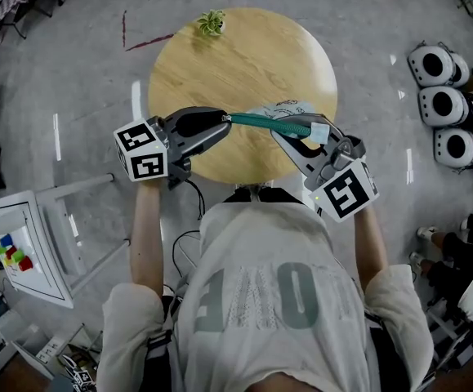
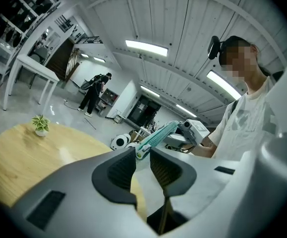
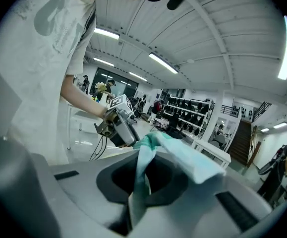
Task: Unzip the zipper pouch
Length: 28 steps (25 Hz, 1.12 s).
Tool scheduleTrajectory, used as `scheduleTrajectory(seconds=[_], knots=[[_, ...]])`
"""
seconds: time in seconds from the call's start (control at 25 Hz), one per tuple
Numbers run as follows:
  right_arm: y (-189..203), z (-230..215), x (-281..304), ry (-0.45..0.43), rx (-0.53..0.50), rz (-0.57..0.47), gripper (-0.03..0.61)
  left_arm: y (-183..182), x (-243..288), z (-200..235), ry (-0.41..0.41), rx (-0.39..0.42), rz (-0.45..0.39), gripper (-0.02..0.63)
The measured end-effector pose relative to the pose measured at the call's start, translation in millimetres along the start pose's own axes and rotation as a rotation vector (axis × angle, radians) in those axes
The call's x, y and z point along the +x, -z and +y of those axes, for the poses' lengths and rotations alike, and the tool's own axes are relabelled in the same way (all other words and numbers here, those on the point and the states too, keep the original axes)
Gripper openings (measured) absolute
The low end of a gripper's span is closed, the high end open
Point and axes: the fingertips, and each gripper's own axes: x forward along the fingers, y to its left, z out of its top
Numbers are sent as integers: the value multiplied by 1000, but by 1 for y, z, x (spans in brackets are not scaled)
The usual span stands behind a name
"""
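Note:
A teal zipper pouch [image 1: 273, 123] hangs stretched above the near edge of the round wooden table [image 1: 244, 55], held between both grippers. My left gripper [image 1: 226, 121] has its tips at the pouch's left end. In the left gripper view the white zipper pull [image 2: 142, 151] sits pinched between the tips of the gripper [image 2: 142, 156], and the teal zipper edge [image 2: 158, 135] runs away toward the other gripper. My right gripper [image 1: 312, 135] is shut on the pouch's right end. In the right gripper view the pouch fabric [image 3: 183, 157] is bunched and drawn down between the shut jaws of that gripper [image 3: 145, 175].
A small potted plant [image 1: 211, 23] stands at the table's far edge. White rounded devices [image 1: 436, 84] sit on the floor at the right. A white side table [image 1: 32, 243] with coloured blocks stands at the lower left. A cable hangs below my left gripper.

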Motion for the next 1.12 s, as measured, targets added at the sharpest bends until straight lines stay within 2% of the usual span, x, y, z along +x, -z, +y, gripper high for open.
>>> scheduleTrajectory(seconds=[0.24, 0.52, 0.68, 0.92, 1.12], knots=[[-1, 2, 7, 108, -143, 32, 32, 3, 1, 12, -104, 68, 43, 100], [2, 6, 9, 193, -245, 76, 32, 5, 0, 17, -162, 44, 45, 80], [4, 7, 11, 221, -277, 95, 32, -3, 0, 12, -127, -8, -8, 44], [3, 1, 10, 293, -254, 70, 32, -8, 3, 11, -105, -57, -78, 43], [1, -1, 12, 311, -257, 71, 32, -6, 5, 12, -92, -75, -88, 43]])
